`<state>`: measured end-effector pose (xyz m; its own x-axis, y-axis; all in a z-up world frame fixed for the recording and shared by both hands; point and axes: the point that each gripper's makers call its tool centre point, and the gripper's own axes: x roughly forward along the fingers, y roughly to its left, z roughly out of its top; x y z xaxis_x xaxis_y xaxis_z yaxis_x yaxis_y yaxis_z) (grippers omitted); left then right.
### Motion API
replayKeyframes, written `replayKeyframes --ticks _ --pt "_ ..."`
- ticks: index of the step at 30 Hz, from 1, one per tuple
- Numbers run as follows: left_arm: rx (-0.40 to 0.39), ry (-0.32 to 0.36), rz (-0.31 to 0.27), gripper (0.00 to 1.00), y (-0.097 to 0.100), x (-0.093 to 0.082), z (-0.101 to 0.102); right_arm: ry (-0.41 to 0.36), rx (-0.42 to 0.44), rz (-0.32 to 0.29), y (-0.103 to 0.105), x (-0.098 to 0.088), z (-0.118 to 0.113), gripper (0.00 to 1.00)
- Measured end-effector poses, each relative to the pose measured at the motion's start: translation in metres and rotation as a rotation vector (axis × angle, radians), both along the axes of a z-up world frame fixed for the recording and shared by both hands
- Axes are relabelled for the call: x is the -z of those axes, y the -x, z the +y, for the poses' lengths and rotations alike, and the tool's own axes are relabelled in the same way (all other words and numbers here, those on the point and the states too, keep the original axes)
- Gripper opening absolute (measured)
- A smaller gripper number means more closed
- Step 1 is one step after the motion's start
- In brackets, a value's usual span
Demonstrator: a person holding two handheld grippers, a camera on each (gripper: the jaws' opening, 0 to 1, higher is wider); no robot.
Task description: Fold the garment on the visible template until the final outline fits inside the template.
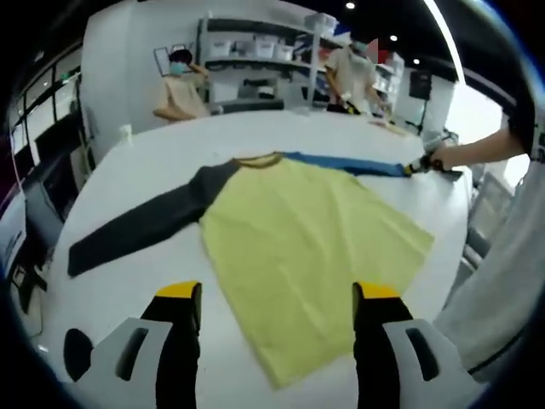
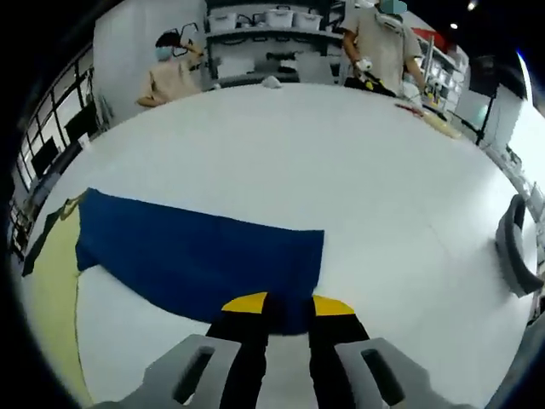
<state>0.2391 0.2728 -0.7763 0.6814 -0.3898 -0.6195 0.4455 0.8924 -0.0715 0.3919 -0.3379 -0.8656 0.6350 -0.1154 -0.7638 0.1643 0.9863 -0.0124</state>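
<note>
A long-sleeved shirt lies flat on the white table: yellow body, dark grey sleeve stretched to the left, blue sleeve stretched to the right. My left gripper hangs open above the shirt's near hem, one jaw on each side of the yellow cloth. At the blue sleeve's far end, a person's hand holds my right gripper. In the right gripper view the blue sleeve runs off to the left, and my right gripper is shut on its cuff edge.
Two people stand at the table's far side, one at the left and one at the right, in front of shelves with boxes. Another yellowish cloth lies at the far right. The table's right edge is close to the person's body.
</note>
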Motion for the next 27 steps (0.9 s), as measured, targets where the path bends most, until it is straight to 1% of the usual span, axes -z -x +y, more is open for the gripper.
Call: replayKeyframes --ticks 2,3,4,6,11,12,14,16,18,19,20,22,23,24,25,27 --pt "0.006 -0.005 -0.015 0.78 0.0 -0.002 0.0 0.028 -0.029 0.001 -0.001 0.0 -0.004 0.0" --pt "0.01 -0.003 -0.023 0.8 0.0 -0.005 -0.001 -0.01 -0.038 -0.005 -0.003 0.001 0.002 0.0" --pt "0.012 -0.003 -0.024 0.8 0.0 -0.005 -0.001 -0.021 -0.038 -0.005 0.0 -0.001 0.007 0.0" --pt "0.016 -0.004 -0.021 0.79 0.001 -0.005 -0.001 -0.027 -0.034 -0.009 -0.001 -0.002 0.007 0.0" --pt "0.016 -0.011 -0.021 0.78 0.001 -0.004 0.001 -0.039 -0.032 -0.069 -0.01 -0.017 0.014 0.0" --pt "0.019 -0.02 -0.021 0.78 0.001 -0.004 0.005 -0.04 -0.039 -0.098 -0.015 -0.026 0.016 0.0" --pt "0.032 -0.028 -0.026 0.78 0.002 -0.004 0.006 -0.057 -0.063 -0.142 -0.023 -0.05 0.036 0.0" --pt "0.034 -0.025 -0.032 0.79 0.002 -0.005 0.008 -0.067 -0.093 -0.172 -0.031 -0.06 0.045 0.0" --pt "0.024 -0.03 -0.041 0.82 0.002 -0.007 0.009 -0.082 -0.111 -0.196 -0.037 -0.071 0.057 0.0" --pt "0.02 -0.034 -0.047 0.84 0.003 -0.008 0.011 -0.094 -0.127 -0.218 -0.043 -0.083 0.07 0.0" --pt "0.017 -0.035 -0.048 0.85 0.003 -0.009 0.012 -0.094 -0.137 -0.228 -0.046 -0.089 0.077 0.0" --pt "0.016 -0.03 -0.054 0.84 0.005 -0.011 0.016 -0.105 -0.165 -0.256 -0.054 -0.103 0.092 0.0" --pt "0.014 -0.027 -0.057 0.84 0.006 -0.013 0.014 -0.11 -0.176 -0.266 -0.057 -0.108 0.099 0.0" --pt "0.01 -0.026 -0.059 0.84 0.007 -0.014 0.014 -0.115 -0.192 -0.283 -0.067 -0.114 0.1 0.0" --pt "0.007 -0.025 -0.063 0.84 0.008 -0.014 0.017 -0.126 -0.213 -0.299 -0.072 -0.123 0.11 0.0" --pt "0.004 -0.025 -0.066 0.83 0.009 -0.015 0.02 -0.133 -0.221 -0.309 -0.074 -0.13 0.117 0.0"
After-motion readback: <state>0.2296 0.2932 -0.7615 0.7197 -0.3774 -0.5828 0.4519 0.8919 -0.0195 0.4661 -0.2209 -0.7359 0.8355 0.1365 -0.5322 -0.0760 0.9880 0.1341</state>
